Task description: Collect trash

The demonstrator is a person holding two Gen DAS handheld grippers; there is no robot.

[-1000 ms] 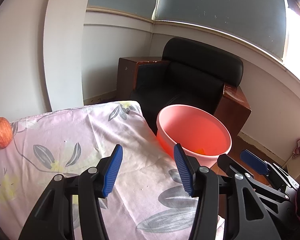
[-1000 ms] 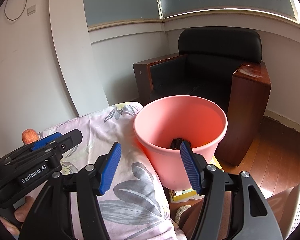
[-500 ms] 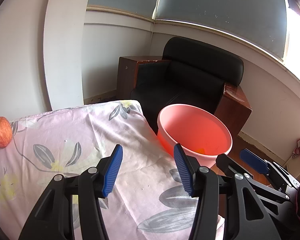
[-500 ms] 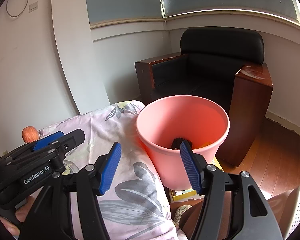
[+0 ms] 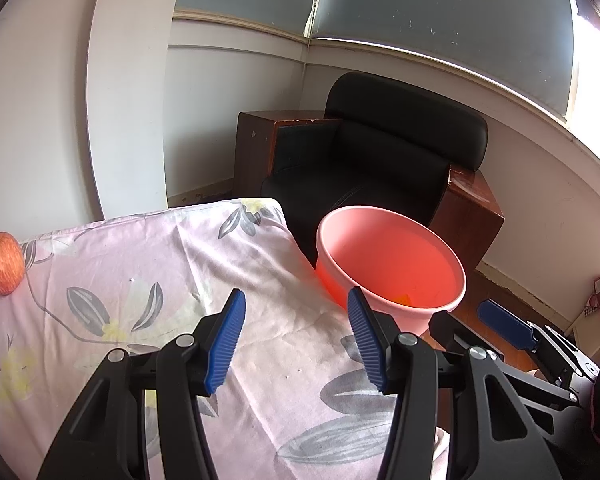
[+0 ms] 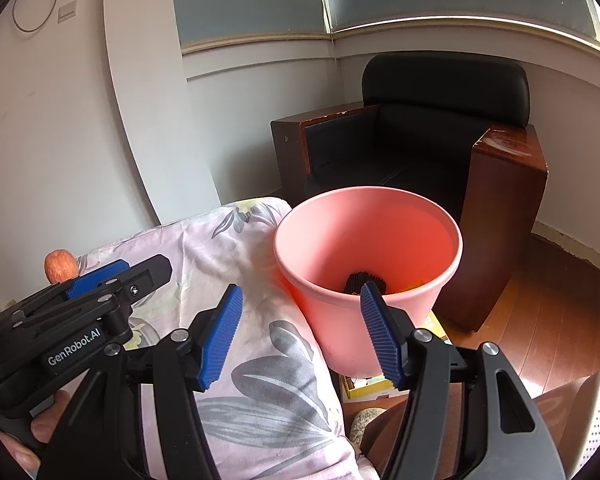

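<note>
Trash shows only as scraps inside the pink bucket (image 5: 392, 264), which in the left wrist view stands just off the right edge of the bench (image 5: 172, 280), lower than its top. A small orange-yellow piece (image 5: 403, 299) lies at the bucket's near inner wall; the rest of the bottom is hidden by the rim. The bench is covered with a pale pink cloth printed with grey leaves and yellow flowers. An apple (image 5: 2, 257) sits at the cloth's far left corner, well apart from the bucket. The left gripper (image 5: 296, 336) hangs above the near part of the cloth, its jaws spread wide with nothing between the blue pads. At the lower right the right gripper (image 5: 504, 326) juts in, near the bucket's near side. Beyond the bucket stands a black armchair (image 5: 384, 168) with wooden sides, under a window.

In the right wrist view the bucket (image 6: 368, 264) is straight ahead, beside the cloth-covered bench (image 6: 260, 360) on its left. Down inside lie a dark ribbed object (image 6: 360, 282) and a yellow scrap (image 6: 414, 285) just right of it. The right gripper (image 6: 300, 332) has its jaws standing wide apart and holds nothing; its right pad overlaps the bucket's near rim in the picture, though whether it touches cannot be told. The left gripper (image 6: 100, 280) reaches in from the left over the cloth, and the apple (image 6: 60, 266) peeks out behind it. Fingers (image 6: 44, 428) of a hand show at the lower left. Under the bucket a yellow box edge (image 6: 372, 384) is visible on the wooden floor (image 6: 552, 312).
</note>
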